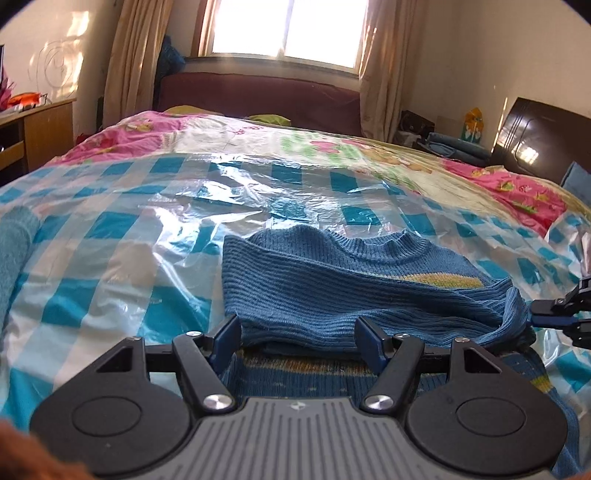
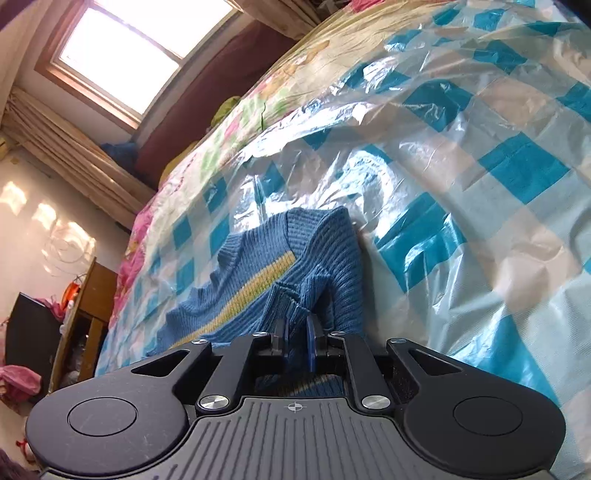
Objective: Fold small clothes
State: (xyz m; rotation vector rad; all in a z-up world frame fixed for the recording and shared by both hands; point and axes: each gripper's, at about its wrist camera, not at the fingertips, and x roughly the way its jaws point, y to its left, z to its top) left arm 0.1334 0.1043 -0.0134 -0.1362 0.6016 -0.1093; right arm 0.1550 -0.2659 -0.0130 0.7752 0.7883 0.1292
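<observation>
- Sunlit bedroom surroundings are seen in both views: a bed covered by a blue-and-white checked plastic sheet, with a bright window and beige curtains at the far end.
- On the sheet, near the cameras, a blue ribbed sweater with a yellow stripe is spread, partly folded over itself, its collar toward the far side.
- Only in the left wrist view is the left gripper shown, its jaws held wide apart just above the sweater's near edge, with nothing between them.
- At that view's right edge, the right gripper is seen touching the sweater's right side.
- Only in the right wrist view is the pinch made plain: the right gripper's jaws are drawn narrow on a bunched fold of the sweater.
- A wooden desk is visible at the left.
</observation>
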